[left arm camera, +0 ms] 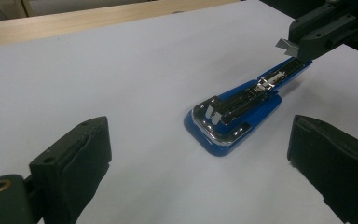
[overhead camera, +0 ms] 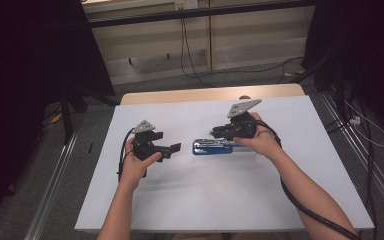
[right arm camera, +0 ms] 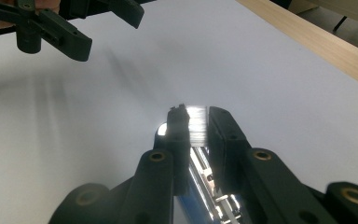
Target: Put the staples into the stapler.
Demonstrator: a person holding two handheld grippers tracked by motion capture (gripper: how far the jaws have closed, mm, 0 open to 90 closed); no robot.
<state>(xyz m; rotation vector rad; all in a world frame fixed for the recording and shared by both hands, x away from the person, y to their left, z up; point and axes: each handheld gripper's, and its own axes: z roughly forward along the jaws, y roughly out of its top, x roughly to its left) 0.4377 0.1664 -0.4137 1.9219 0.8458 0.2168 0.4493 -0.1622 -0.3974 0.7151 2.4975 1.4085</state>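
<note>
A blue stapler (overhead camera: 215,148) lies opened flat on the white table top (overhead camera: 205,190), its metal magazine (left arm camera: 233,109) facing up. My right gripper (overhead camera: 216,132) hovers over the stapler's rear end, shut on a short shiny strip of staples (right arm camera: 196,125). The same strip shows as a small silver piece (left arm camera: 284,45) at the tip of that gripper (left arm camera: 303,39). Below the jaws the stapler's metal channel (right arm camera: 205,182) is visible. My left gripper (overhead camera: 172,148) is open, left of the stapler and pointing at it, with nothing between its pads (left arm camera: 86,154).
A wooden strip (overhead camera: 205,93) borders the far side of the white top. Beyond it lie floor cables (overhead camera: 190,65) and dark curtains at both sides. Metal rails (overhead camera: 55,180) run along the table's left and right.
</note>
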